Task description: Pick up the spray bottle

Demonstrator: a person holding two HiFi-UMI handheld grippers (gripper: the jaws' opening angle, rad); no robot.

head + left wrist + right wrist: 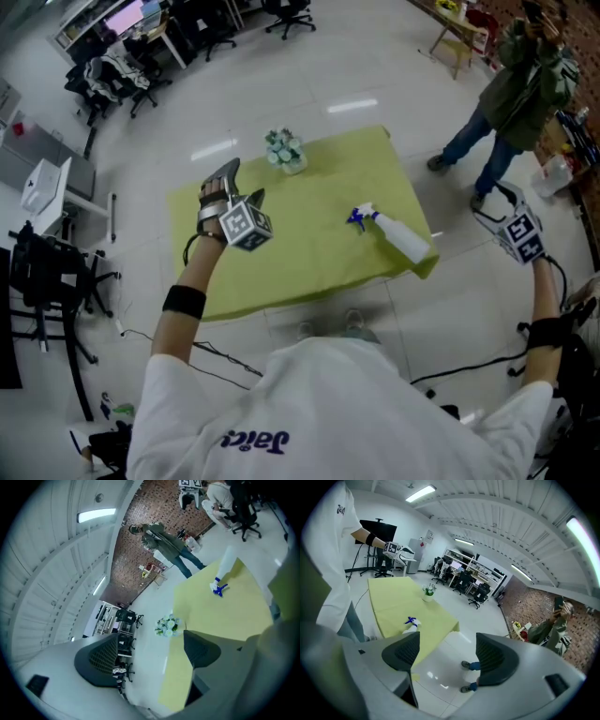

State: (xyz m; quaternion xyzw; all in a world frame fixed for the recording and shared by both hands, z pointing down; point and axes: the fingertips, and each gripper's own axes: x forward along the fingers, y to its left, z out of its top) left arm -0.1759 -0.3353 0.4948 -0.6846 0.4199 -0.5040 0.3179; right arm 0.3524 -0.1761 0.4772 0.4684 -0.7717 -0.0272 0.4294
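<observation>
Bottles on the counter (pixel 309 246) number exactly one: a single spray bottle (pixel 397 235), white with a blue head. One small bunch of pale flowers (pixel 285 150) stands near the far edge, and one yellow-green cloth covers the whole counter. I carry two grippers, and one other person (pixel 521 82), in a green jacket, stands on the floor beyond the right side.

The spray bottle lies on its side near the counter's right front corner. In the head view its long axis runs on a diagonal. The blue head points up and left toward the middle of the cloth, and the white base points toward the corner, close to the edge. It is well apart from the flowers.

My left gripper (pixel 246 180) hangs over the left part of the counter. Its jaws are spread wide with nothing between them, and its own view looks past them to the flowers (pixel 167 625), the cloth and the spray bottle (pixel 224 571) beyond.

My right gripper (pixel 495 202) is held out to the right, off the counter and over the white floor, well apart from the bottle. Its jaws are also wide apart and empty. Between them I see only floor tiles and the other person's shoes, with the spray bottle (pixel 411 624) off to their left on the cloth.
</observation>
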